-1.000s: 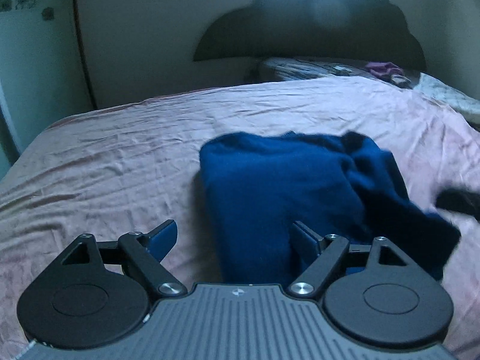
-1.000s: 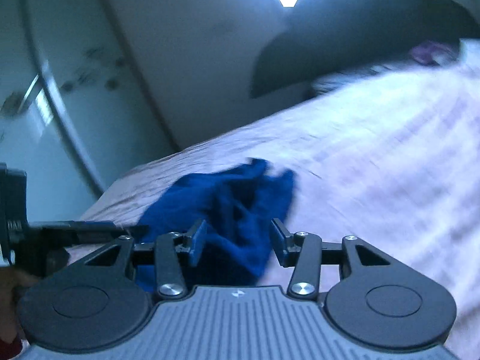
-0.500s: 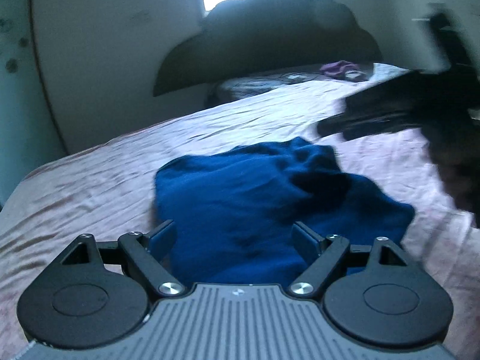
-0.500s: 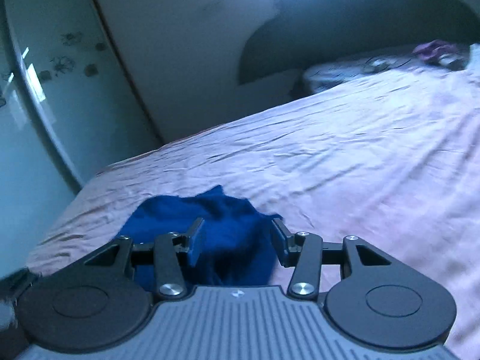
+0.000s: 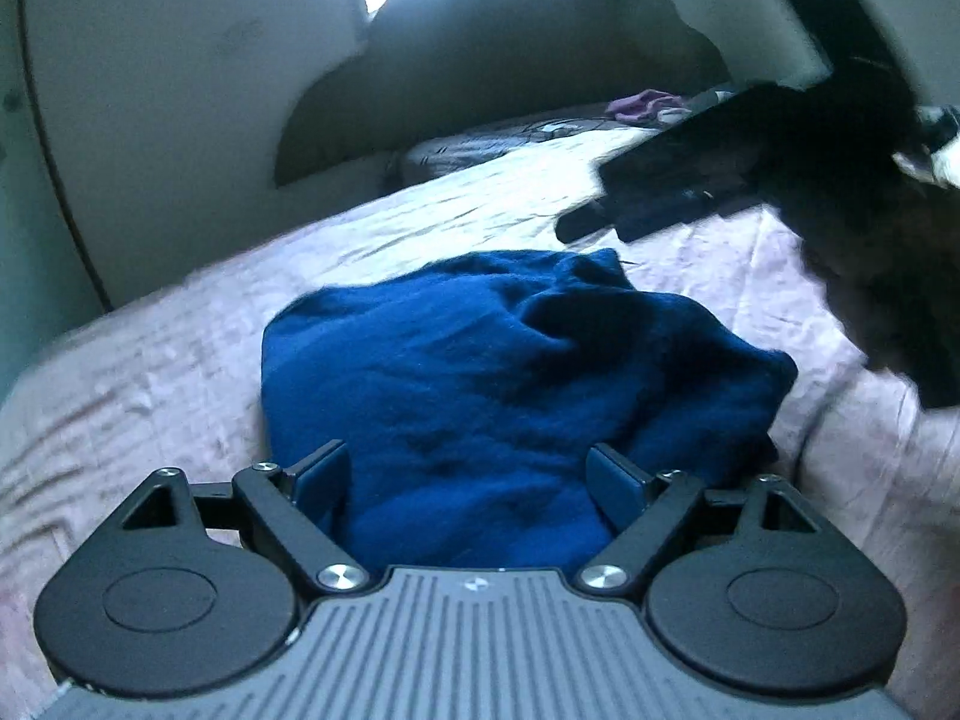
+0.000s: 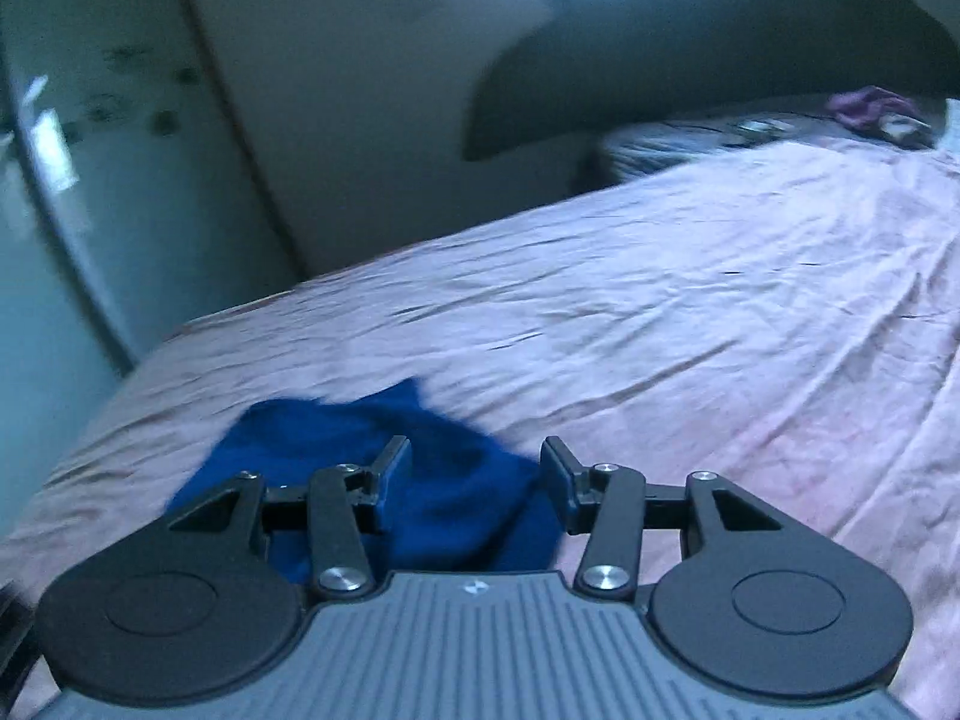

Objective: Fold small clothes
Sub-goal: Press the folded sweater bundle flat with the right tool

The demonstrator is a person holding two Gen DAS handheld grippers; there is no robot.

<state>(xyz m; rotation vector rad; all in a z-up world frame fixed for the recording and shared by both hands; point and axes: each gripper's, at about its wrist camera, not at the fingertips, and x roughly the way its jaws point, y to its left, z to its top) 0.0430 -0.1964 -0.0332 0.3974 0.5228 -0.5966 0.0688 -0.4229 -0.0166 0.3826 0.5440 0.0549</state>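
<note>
Right claw point(image 5: 576, 228) risen, overhanging blue garment point(image 5: 510, 384)

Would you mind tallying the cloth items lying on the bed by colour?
Blue: 1, the garment, crumpled on the pink sheet
Purple: 1, the small bundle at the far end, too blurred to identify
Total: 2

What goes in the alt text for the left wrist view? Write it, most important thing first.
A rumpled blue garment lies bunched on a pink bedsheet, directly ahead of the open left gripper, whose fingers hold nothing. The right gripper, dark and blurred, reaches in from the upper right above the sheet. A dark headboard and pale wall stand behind.
</note>
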